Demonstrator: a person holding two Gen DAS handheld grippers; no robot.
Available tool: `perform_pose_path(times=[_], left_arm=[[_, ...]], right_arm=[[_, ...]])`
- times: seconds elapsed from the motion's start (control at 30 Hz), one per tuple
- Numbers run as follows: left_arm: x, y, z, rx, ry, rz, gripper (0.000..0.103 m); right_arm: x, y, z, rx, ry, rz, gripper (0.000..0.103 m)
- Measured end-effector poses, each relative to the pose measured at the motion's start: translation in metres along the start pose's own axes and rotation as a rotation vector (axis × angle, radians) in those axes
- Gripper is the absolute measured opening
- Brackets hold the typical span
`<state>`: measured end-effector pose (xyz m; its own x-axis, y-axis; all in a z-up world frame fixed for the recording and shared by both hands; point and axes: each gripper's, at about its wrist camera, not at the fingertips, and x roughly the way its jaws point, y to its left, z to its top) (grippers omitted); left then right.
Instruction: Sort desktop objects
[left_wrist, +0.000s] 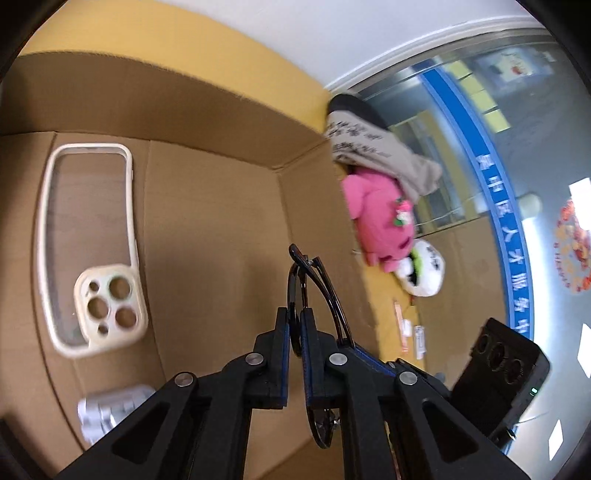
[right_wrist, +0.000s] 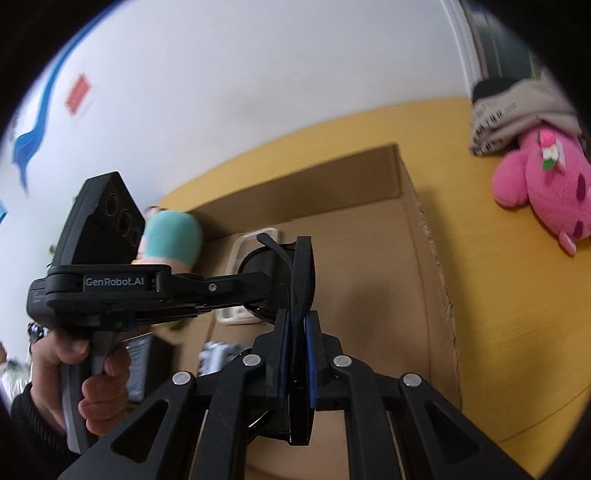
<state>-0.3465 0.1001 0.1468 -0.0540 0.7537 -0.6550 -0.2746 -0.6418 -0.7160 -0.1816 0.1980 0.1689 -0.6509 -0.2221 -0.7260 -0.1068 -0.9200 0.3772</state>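
Both grippers hold one pair of dark sunglasses (left_wrist: 314, 280) above an open cardboard box (left_wrist: 221, 206). My left gripper (left_wrist: 295, 317) is shut on one lens of the sunglasses. My right gripper (right_wrist: 298, 321) is shut on the other part of the sunglasses (right_wrist: 301, 266). The left gripper (right_wrist: 273, 291) shows in the right wrist view, coming in from the left with the person's hand on it. A clear phone case (left_wrist: 88, 243) with a cream rim lies on the box floor, also partly seen in the right wrist view (right_wrist: 243, 243).
A silver packet (left_wrist: 110, 410) lies in the box's near corner. On the yellow table (right_wrist: 517, 295) beside the box lie a pink plush toy (left_wrist: 380, 221), a grey printed cloth (left_wrist: 376, 147) and a white-green plush (left_wrist: 424, 273). A teal plush (right_wrist: 171, 236) sits behind the left gripper.
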Motion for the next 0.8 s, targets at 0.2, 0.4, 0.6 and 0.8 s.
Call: perform_pose_path(times=[0.2, 0.4, 0.6, 0.8], left_arm=[[0.034, 0.022, 0.003, -0.066, 0.063, 0.026, 0.007], [0.037, 0.036, -0.010, -0.112, 0.071, 0.044, 0.023], [-0.030, -0.004, -0.039, 0.082, -0.093, 0.179, 0.077], [-0.155, -0.047, -0.132, 0.341, -0.535, 0.397, 0.103]], right_arm=[[0.026, -0.011, -0.004, 0.018, 0.067, -0.082, 0.007], [0.028, -0.005, -0.009, -0.016, 0.085, -0.139, 0.008], [-0.009, 0.001, -0.017, -0.017, -0.013, -0.100, 0.050], [-0.079, 0.041, -0.066, -0.182, -0.246, -0.121, 0.079]])
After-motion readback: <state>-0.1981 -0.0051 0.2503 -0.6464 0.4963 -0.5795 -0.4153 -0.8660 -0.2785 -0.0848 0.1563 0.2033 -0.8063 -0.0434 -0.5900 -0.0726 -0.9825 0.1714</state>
